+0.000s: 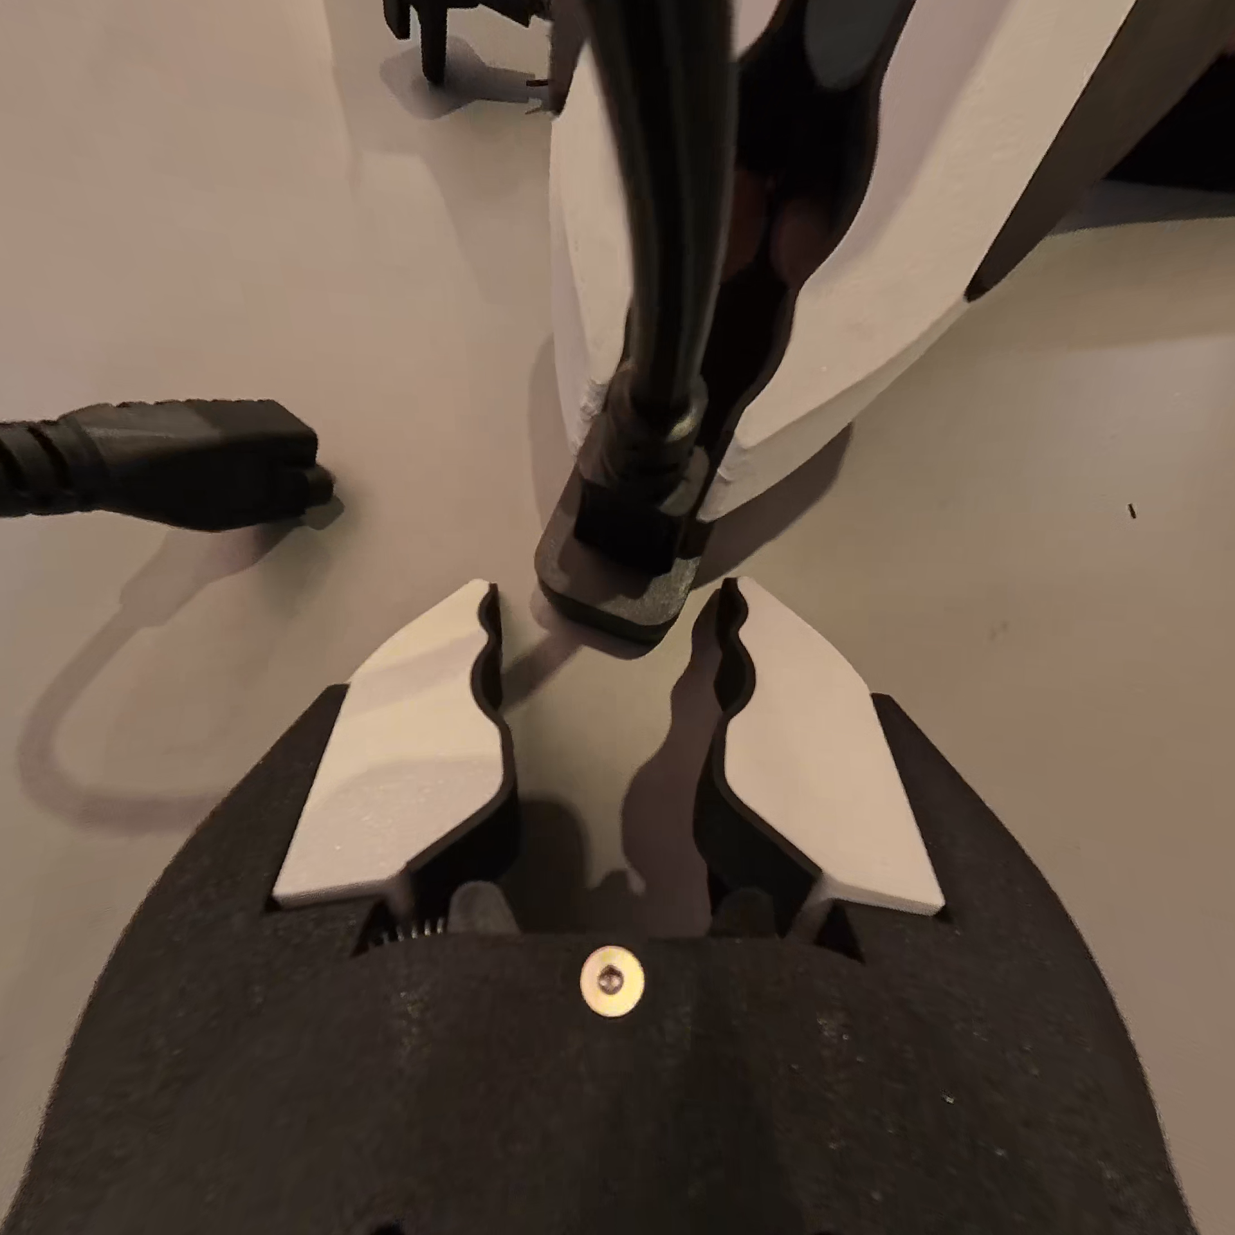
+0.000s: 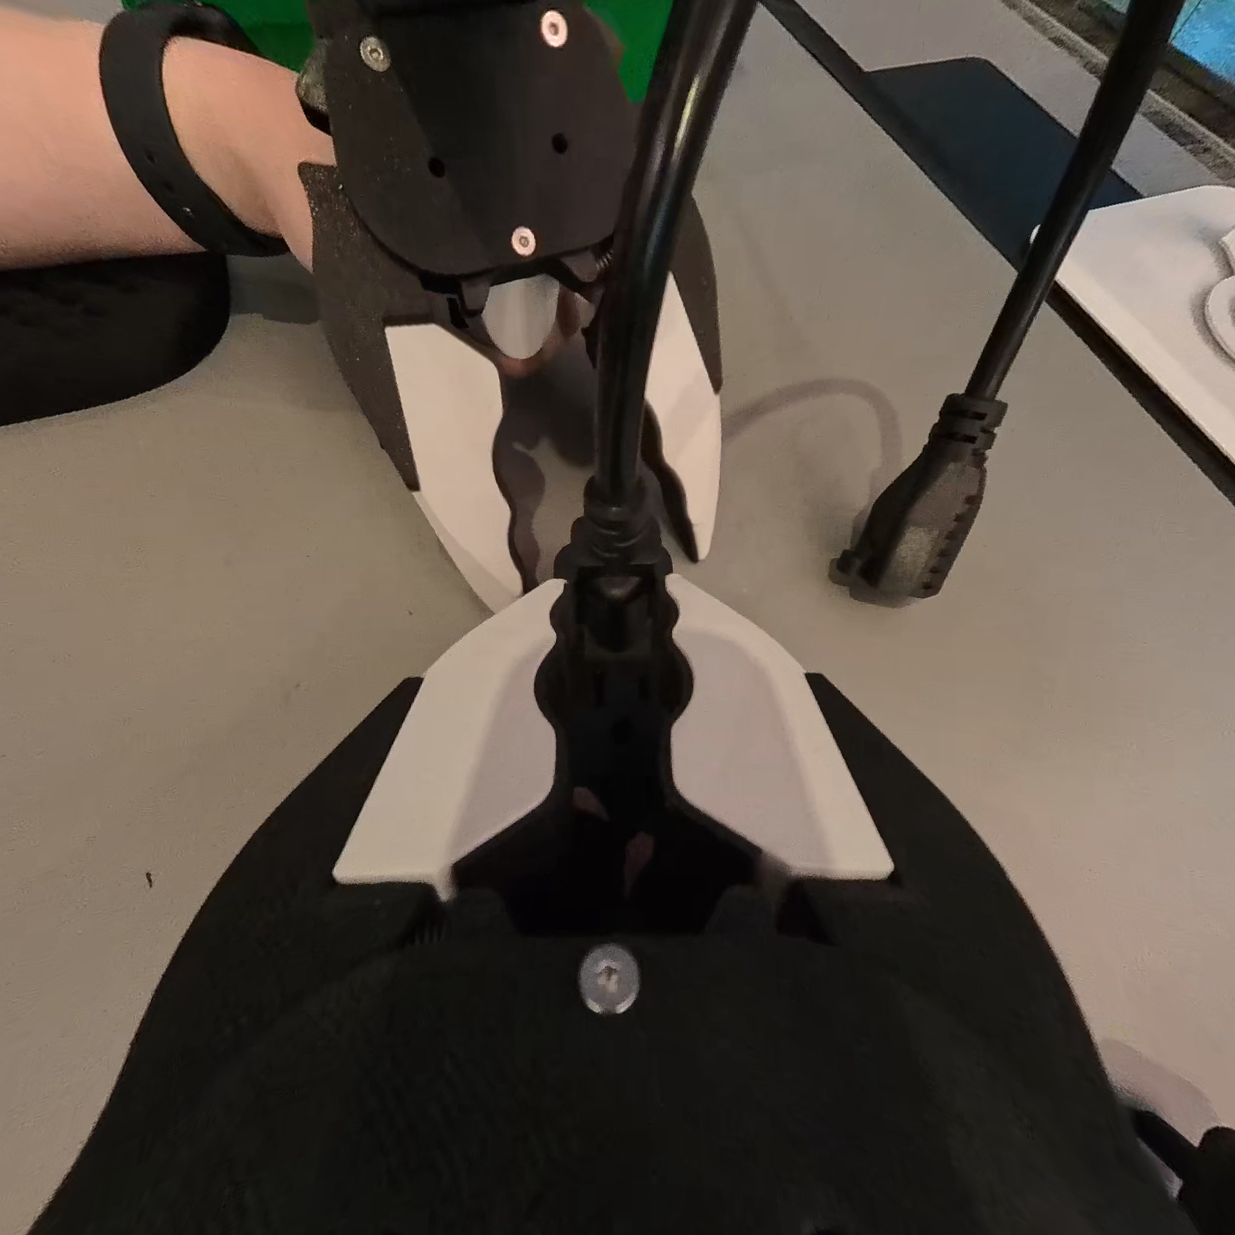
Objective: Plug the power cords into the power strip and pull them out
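Note:
My right gripper (image 2: 611,588) is shut on a black power plug (image 2: 611,658). Its cord (image 2: 641,267) rises up and away. In the left wrist view this plug (image 1: 618,555) hangs face down just above the grey table, between the right gripper's white fingers (image 1: 835,321). My left gripper (image 1: 609,591) is open and empty, with its tips right in front of the plug. A second black plug (image 1: 187,461) lies on the table to the left; it also shows in the right wrist view (image 2: 922,521). No power strip shows in either view.
A person's forearm with a black wristband (image 2: 167,147) holds the left gripper. A black mat (image 2: 989,120) and a white flat object (image 2: 1169,301) lie at the far right. Dark legs of some object (image 1: 434,40) stand at the far edge. My two grippers' fingertips are within a few centimetres of each other.

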`<state>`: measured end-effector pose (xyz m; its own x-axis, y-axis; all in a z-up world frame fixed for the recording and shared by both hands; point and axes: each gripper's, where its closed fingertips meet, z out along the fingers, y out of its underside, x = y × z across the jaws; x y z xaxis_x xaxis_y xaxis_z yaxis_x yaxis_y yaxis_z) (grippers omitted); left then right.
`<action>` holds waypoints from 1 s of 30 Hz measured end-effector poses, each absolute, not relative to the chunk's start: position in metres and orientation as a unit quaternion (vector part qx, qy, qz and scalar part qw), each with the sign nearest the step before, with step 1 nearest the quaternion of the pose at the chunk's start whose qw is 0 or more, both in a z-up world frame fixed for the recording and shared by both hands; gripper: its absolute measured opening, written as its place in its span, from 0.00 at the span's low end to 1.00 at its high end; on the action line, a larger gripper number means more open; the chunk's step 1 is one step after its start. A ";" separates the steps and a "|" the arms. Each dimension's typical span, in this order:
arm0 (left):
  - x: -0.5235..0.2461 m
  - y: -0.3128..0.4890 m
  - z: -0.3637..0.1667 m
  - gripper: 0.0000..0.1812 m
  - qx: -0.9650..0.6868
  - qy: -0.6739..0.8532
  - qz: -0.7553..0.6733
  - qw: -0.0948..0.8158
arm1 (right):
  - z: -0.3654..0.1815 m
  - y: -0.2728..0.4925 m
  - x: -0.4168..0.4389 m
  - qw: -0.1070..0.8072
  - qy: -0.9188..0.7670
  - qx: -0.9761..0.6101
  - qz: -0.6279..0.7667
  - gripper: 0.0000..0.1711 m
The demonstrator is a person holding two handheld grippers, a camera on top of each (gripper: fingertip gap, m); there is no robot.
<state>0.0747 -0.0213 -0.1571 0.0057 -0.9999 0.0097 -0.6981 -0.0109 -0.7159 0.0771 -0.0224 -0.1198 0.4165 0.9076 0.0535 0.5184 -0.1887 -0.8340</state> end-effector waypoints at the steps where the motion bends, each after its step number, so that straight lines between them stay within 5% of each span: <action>1: 0.077 -0.022 -0.156 0.32 -0.651 0.650 -0.279 0.275 | -0.120 -0.022 0.077 0.412 -0.484 -0.735 0.237 0.15; 30: 0.088 -0.028 -0.154 0.27 -0.651 0.644 -0.288 0.281 | -0.112 -0.023 0.069 0.437 -0.442 -0.736 0.267 0.15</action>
<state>0.0883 -0.0283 -0.1541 0.0056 -0.9999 0.0139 -0.6764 -0.0140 -0.7364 0.0692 -0.0232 -0.1116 0.4672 0.8841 -0.0067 0.4169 -0.2270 -0.8802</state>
